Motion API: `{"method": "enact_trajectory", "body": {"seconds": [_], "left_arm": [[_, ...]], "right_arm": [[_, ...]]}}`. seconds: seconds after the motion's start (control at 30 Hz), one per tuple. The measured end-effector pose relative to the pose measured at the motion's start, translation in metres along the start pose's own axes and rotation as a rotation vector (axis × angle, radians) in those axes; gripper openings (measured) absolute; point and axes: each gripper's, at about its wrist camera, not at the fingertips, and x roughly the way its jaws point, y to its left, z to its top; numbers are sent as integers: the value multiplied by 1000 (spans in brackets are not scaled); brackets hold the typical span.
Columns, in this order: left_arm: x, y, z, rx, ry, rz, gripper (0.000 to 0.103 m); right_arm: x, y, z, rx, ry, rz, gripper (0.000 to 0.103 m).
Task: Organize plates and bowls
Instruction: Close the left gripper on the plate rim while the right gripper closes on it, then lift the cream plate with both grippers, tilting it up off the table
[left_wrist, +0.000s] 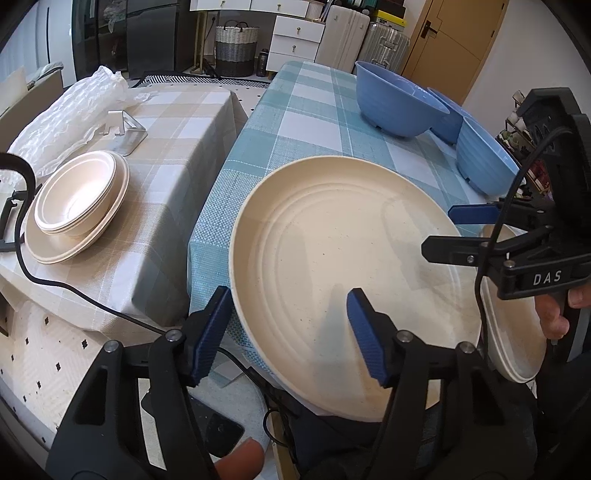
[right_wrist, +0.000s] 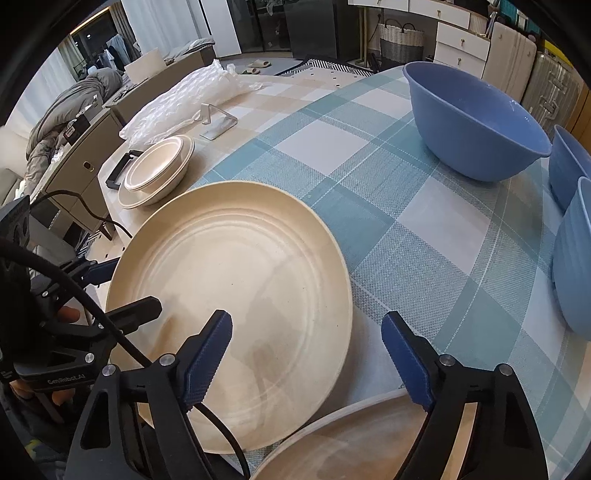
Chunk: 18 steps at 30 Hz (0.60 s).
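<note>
Cream plate (left_wrist: 332, 266) btwn wide left fingers (left_wrist: 207, 332); right view adds 2nd plate (right_wrist: 351, 443), fingers (right_wrist: 406, 362) wide.

- Teal plaid table (left_wrist: 295, 110) runs from centre toward twelve o'clock in the left wrist view.
- On it: a big cream plate (left_wrist: 343, 273) overhanging the near edge, a second cream plate (left_wrist: 513, 332) at four o'clock, three blue bowls (left_wrist: 399, 99) lined up toward two o'clock.
- Beige plaid table (left_wrist: 173, 155) sits just beside, at nine o'clock, carrying a stack of cream dishes (left_wrist: 77, 206), a metal stand (left_wrist: 125, 133) and bubble wrap (left_wrist: 70, 114).
</note>
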Motion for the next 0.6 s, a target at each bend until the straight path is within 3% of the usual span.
{"method": "enact_trajectory", "body": {"seconds": [0.07,0.3,0.47,0.6], "left_arm": [[1,0,0,-1,2,3,58],[1,-5,-2,7,2,25,50],[0,-3,-2,4,-2,51,39],[0,-1,-2,6,-5,67,33]], "right_arm": [[2,1,0,-1,6,8,73],[7,3,-1,1,11,-10,54],[8,-1,-1,7,7,-40,37],[9,-4,-1,8,7,-58,29]]}}
